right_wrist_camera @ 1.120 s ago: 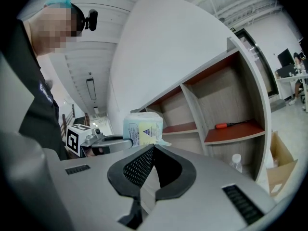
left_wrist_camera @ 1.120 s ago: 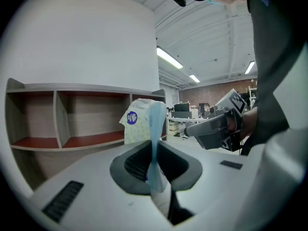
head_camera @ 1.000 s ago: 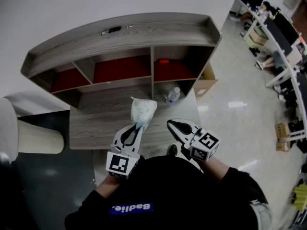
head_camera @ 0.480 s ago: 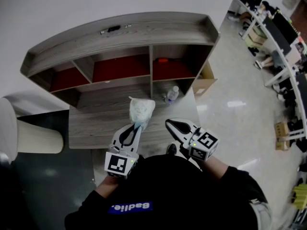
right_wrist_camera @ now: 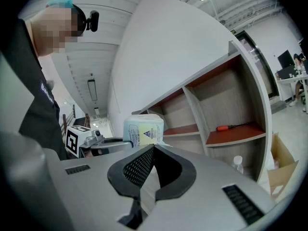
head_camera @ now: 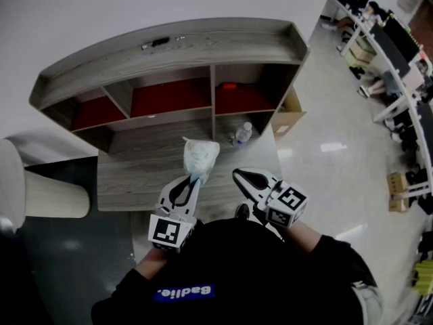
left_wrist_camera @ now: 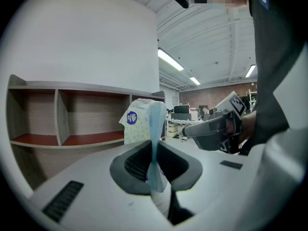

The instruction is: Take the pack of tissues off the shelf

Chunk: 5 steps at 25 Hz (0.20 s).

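Observation:
The pack of tissues, pale with a blue round mark, hangs in the air above the wooden desk, in front of the shelf. My left gripper is shut on the pack's flat sealed edge, and the body of the pack stands up beyond the jaws. My right gripper is beside it on the right, shut with nothing between its jaws. The right gripper view has the pack and the left gripper to its left.
The shelf has red-floored compartments; a red-handled screwdriver lies in the right one. A plastic bottle stands on the desk by the shelf's right end, with a cardboard box on the floor beyond. Office desks line the far right.

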{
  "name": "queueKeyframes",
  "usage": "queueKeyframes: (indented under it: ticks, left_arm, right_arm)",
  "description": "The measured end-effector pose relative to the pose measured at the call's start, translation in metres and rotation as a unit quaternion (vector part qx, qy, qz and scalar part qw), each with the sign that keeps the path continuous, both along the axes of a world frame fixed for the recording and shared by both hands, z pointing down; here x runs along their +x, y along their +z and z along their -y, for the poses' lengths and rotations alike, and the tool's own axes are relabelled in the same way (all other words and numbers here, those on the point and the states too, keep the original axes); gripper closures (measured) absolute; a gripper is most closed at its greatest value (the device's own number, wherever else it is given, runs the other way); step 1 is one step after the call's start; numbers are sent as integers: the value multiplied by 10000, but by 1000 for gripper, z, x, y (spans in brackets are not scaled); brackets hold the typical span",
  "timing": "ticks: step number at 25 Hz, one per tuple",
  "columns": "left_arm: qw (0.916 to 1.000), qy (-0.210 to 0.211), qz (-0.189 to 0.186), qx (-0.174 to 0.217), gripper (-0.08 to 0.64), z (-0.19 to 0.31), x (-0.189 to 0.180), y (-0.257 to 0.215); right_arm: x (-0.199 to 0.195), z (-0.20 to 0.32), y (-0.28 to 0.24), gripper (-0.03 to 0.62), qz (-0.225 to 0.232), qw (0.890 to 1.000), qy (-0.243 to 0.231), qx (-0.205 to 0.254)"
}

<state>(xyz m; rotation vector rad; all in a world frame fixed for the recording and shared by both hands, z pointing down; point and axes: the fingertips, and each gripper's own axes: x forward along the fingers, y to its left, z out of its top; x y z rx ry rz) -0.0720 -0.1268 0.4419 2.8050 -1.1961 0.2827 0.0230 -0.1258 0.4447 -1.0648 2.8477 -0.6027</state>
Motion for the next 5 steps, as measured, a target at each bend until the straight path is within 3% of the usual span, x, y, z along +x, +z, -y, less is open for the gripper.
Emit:
queueKeyframes:
  ticks: [5]
  left_arm:
    - [10000, -1, 17, -16, 526, 2, 0, 2]
  right_arm:
    - [-2, 1, -1, 568, 206, 9997, -39, 82]
